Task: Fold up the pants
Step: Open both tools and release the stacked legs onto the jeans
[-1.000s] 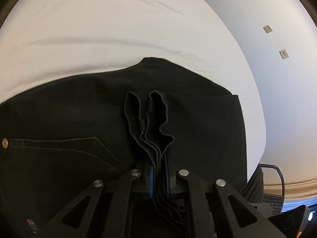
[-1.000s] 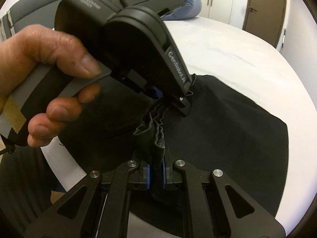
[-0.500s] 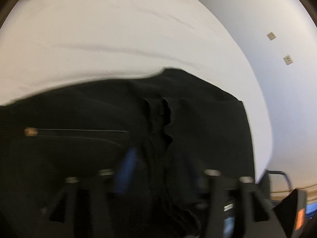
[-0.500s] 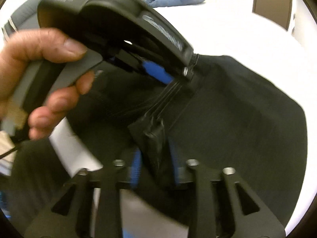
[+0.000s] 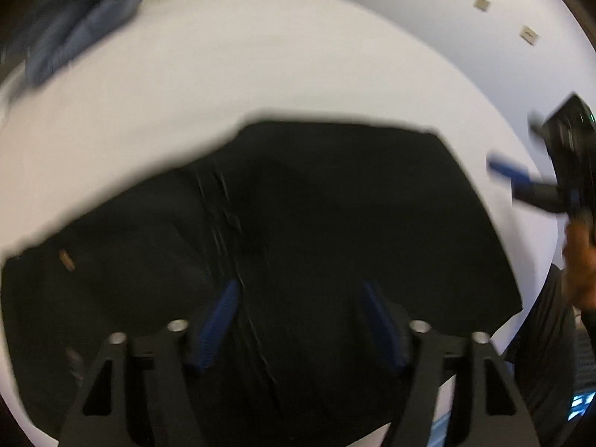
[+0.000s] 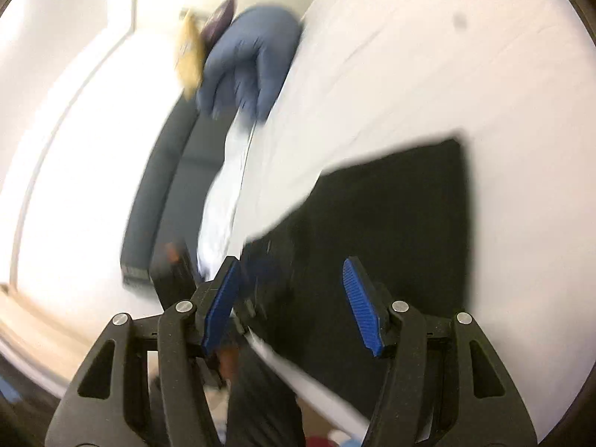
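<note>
Jaws of the left gripper (image 5: 298, 320) and right gripper (image 6: 292, 303), just sprung apart, stand released with nothing pinched, above the folded black pants (image 5: 335, 223) lying flat on the white bed (image 5: 260, 67), blue garment (image 6: 249, 56) beyond.

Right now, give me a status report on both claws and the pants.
Left claw open, nothing between its pads. Right claw open, empty. Black denim pants lie folded flat on the white bed sheet. Crumpled blue garment lies well clear.
</note>
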